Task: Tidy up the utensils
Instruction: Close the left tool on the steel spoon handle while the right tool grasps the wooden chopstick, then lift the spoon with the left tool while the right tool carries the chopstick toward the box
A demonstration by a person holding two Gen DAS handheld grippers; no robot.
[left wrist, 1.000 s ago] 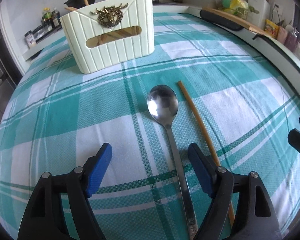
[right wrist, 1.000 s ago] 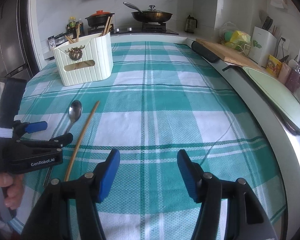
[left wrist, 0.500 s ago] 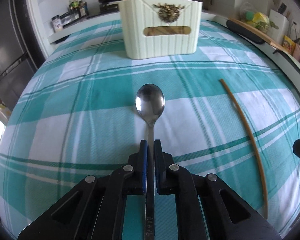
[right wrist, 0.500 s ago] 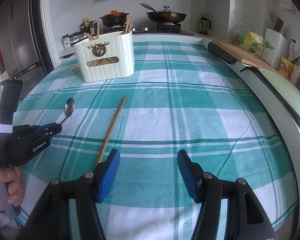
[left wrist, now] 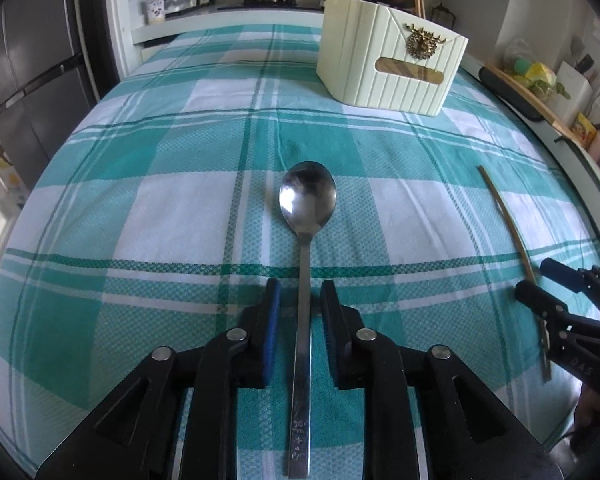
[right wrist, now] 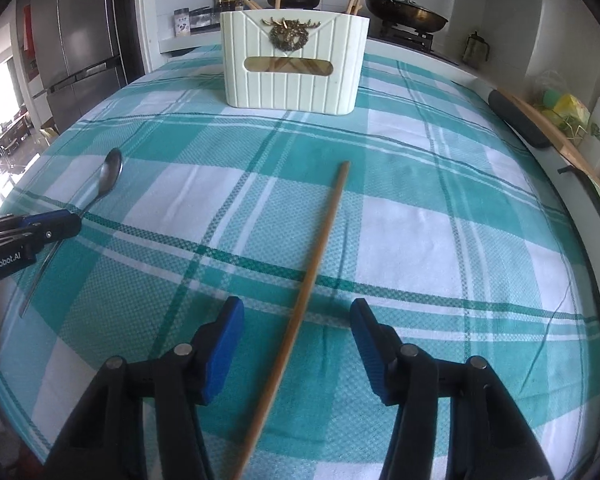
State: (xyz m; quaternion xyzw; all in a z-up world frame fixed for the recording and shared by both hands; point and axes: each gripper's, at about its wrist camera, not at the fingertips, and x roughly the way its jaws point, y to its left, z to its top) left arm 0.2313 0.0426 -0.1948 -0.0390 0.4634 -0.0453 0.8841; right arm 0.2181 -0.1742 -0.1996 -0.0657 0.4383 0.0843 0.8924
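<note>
The left gripper (left wrist: 300,300), black with blue pads, carries white lettering "GenRobot.AI" on its side, legible only from the right wrist view, where it enters at the left edge (right wrist: 40,228). Its jaws stand slightly apart, one on each side of the handle of a long stainless-steel spoon (left wrist: 306,240) without visibly pressing it; the spoon lies flat on the teal-and-white plaid tablecloth (left wrist: 160,200), bowl pointing straight ahead of the gripper. Small stamped characters sit near the end of the handle, too small to read, and only the left wrist view shows them.

The right gripper (right wrist: 298,320) has its jaws wide apart, straddling a long, thin wooden chopstick (right wrist: 320,248) that runs forward from between the blue pads, tilted a little to the right. In the left wrist view this gripper (left wrist: 540,284) appears at the far right, over the near end of the chopstick (left wrist: 508,228), with faint letters on its body that cannot be made out.

Well ahead of both grippers stands a cream ribbed utensil holder (right wrist: 296,72) with a brass deer-head badge and an oval window; wooden chopsticks stick up from it. The right wrist view faces it squarely, while the left wrist view sees it (left wrist: 388,68) at an angle, ahead and to the right.
</note>
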